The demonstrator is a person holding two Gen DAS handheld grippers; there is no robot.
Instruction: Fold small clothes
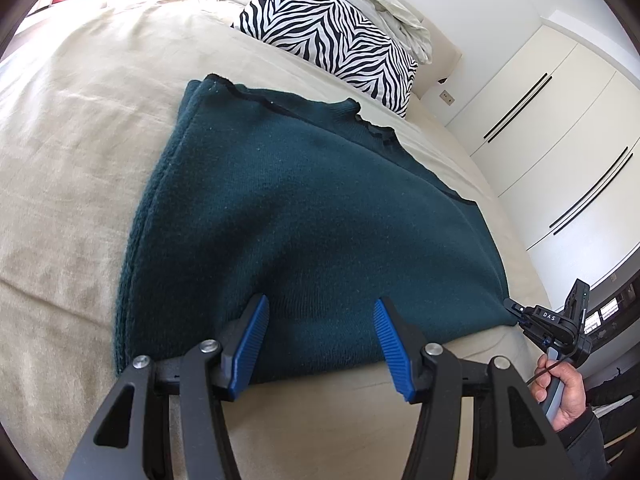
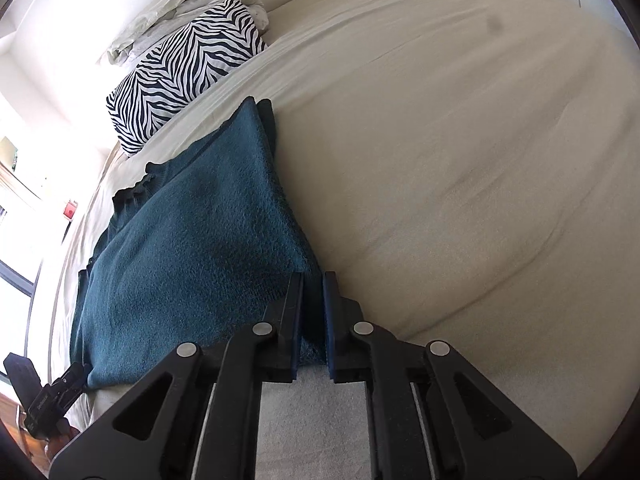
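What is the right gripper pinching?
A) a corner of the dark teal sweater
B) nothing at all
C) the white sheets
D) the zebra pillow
A: in the right wrist view the right gripper is closed with a near corner of the dark teal sweater between its fingers, while the zebra pillow lies far off.

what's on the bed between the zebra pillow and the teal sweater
Nothing: both wrist views show only a bare strip of beige bedcover between the zebra pillow and the teal sweater.
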